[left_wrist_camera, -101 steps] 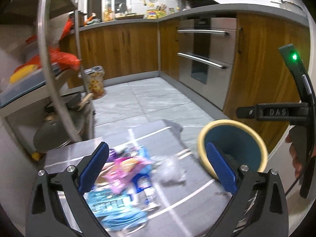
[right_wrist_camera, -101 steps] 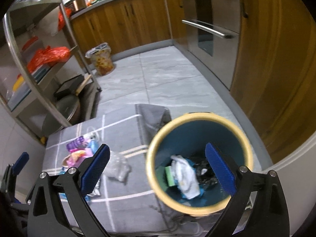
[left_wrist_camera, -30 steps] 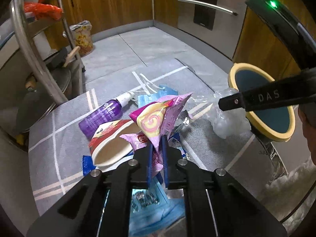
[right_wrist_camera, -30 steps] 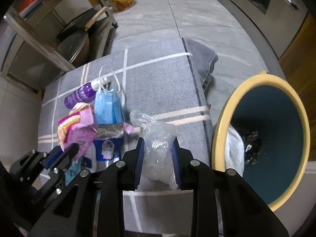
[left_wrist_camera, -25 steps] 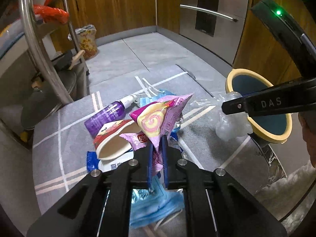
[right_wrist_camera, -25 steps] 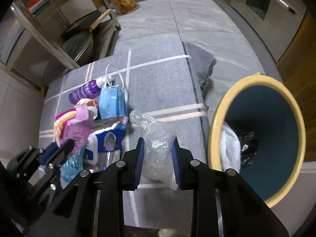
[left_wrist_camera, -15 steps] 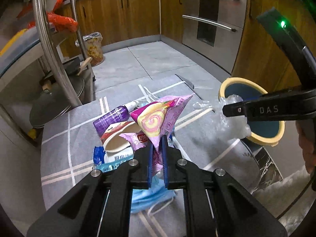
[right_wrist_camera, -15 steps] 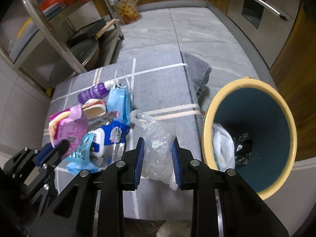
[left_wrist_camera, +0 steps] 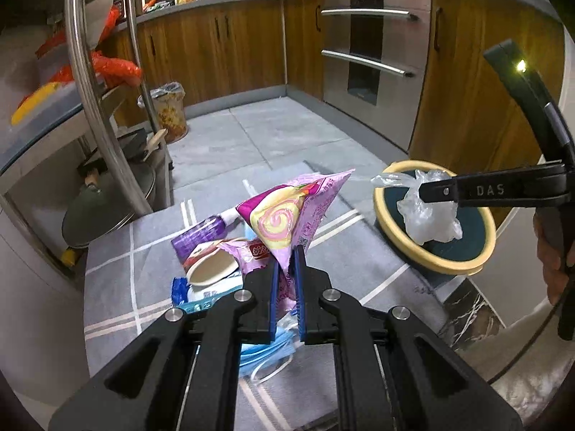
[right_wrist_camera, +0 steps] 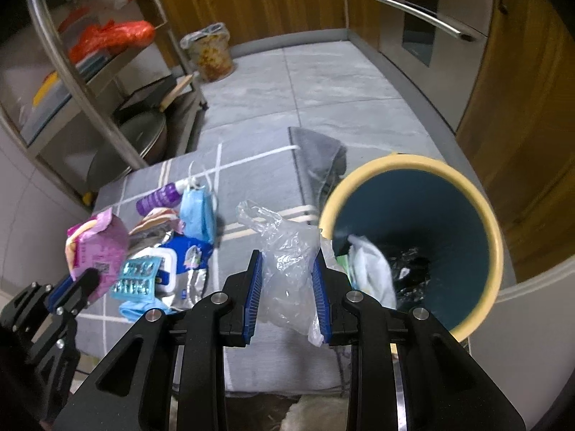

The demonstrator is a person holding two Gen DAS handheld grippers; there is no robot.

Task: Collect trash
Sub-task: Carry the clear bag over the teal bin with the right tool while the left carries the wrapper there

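My left gripper (left_wrist_camera: 287, 262) is shut on a pink snack wrapper (left_wrist_camera: 287, 215) and holds it above the trash pile; the wrapper also shows in the right wrist view (right_wrist_camera: 95, 248). My right gripper (right_wrist_camera: 287, 265) is shut on a crumpled clear plastic bag (right_wrist_camera: 287, 262), held up beside the rim of the blue bin with a yellow rim (right_wrist_camera: 478, 194). In the left wrist view the bag (left_wrist_camera: 427, 212) hangs over the bin (left_wrist_camera: 388, 226). The bin holds white paper and dark trash.
On the grey lined mat (right_wrist_camera: 251, 179) lie a purple bottle (right_wrist_camera: 158, 195), a blue face mask (right_wrist_camera: 196, 215), a paper cup (left_wrist_camera: 208, 271), a blue wipes pack (right_wrist_camera: 179, 255) and a blister pack (right_wrist_camera: 138, 278). A metal shelf rack (left_wrist_camera: 97, 100) stands left. Wooden cabinets and an oven (left_wrist_camera: 373, 61) stand behind.
Both grippers have risen with their loads. The right gripper has carried the clear bag rightward, up to the bin's rim. The pile on the mat lies lower in view.
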